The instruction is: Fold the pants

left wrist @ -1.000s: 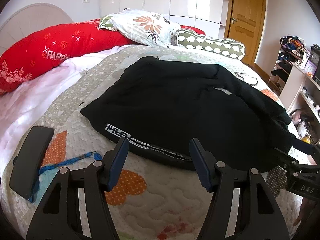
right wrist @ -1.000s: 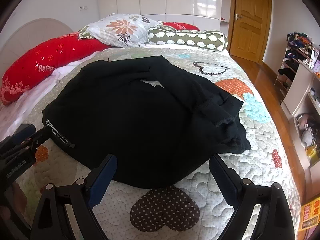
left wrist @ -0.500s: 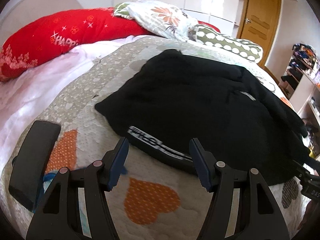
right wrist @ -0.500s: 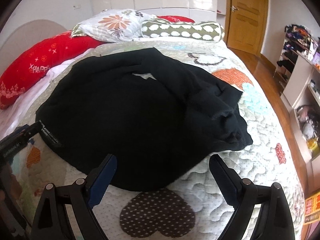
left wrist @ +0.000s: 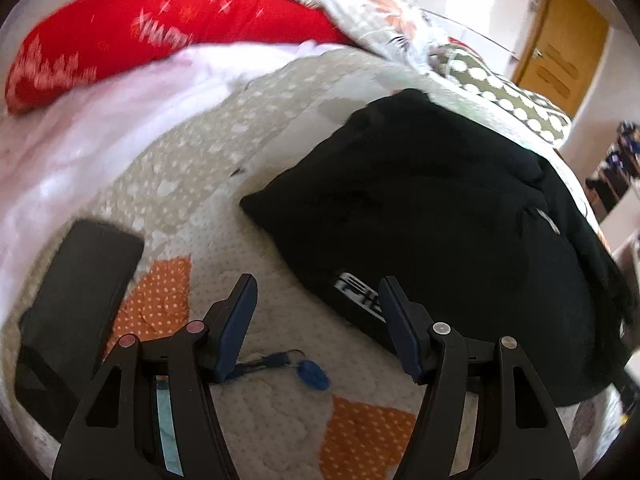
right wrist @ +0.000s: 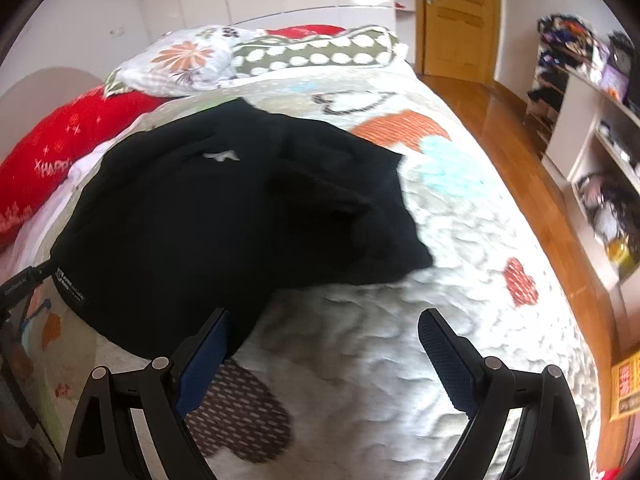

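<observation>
Black pants [left wrist: 432,208] [right wrist: 224,216] lie rumpled in a heap on the quilted bedspread, their lettered waistband [left wrist: 360,296] at the near left corner. In the left wrist view my left gripper [left wrist: 318,300] hangs open just over the quilt, its right finger overlapping the waistband's lettering and nothing between the pads. My right gripper [right wrist: 324,324] is open wide above bare quilt at the heap's near right edge; its left finger [right wrist: 204,352] overlaps the black cloth's rim. The left gripper's tip [right wrist: 20,284] shows at the left edge of the right wrist view.
A black phone-like slab [left wrist: 76,296] and a blue cord with a tag [left wrist: 308,372] lie on the quilt by the left gripper. Red, floral and green spotted pillows [right wrist: 312,52] line the headboard. Wooden floor and cluttered shelves [right wrist: 592,128] run along the bed's right side.
Both grippers have dropped nearer the bed. The left one swung left, so the waistband now sits at its right finger. The right one swung right, past the heap's edge onto bare quilt.
</observation>
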A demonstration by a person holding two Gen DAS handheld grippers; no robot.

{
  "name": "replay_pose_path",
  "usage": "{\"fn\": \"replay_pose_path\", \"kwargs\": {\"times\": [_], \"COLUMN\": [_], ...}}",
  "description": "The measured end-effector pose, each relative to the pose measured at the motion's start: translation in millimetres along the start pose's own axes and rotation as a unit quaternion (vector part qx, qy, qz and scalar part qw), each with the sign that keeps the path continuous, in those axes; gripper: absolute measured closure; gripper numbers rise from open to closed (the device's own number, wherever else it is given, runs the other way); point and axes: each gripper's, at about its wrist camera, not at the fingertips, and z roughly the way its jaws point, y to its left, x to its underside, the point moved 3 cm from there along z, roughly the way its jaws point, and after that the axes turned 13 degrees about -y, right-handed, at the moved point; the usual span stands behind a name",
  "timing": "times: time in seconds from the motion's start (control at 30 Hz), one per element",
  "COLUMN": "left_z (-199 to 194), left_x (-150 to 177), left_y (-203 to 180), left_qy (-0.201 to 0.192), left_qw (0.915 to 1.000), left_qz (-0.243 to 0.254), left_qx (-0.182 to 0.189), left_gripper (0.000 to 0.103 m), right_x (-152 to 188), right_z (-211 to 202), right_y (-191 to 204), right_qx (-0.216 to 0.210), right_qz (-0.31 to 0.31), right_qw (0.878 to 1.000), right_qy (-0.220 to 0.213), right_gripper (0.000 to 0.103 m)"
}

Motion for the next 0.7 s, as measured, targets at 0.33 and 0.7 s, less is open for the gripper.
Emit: {"fn": "replay_pose_path", "kwargs": {"times": [0.33,0.7], "left_z": [24,23], "left_x": [-9,-14], "left_y": [-15,-26], "left_qy": [0.034,0.018], "left_qw": [0.9989,0.9971], "left_qz": [-0.016,-0.028], "left_qx": [0.028,0.068], "left_gripper": [0.022,0.083], "right_x": [-12,-28], "right_z": [25,51], "right_y": [-12,-37], "right_qx": [-0.042,-0.061], "right_qz": [0.060,0.119], "right_qw": [0.997,0.990], "right_qy": [0.008,-0.032], "right_gripper": [0.010,0.087]}}
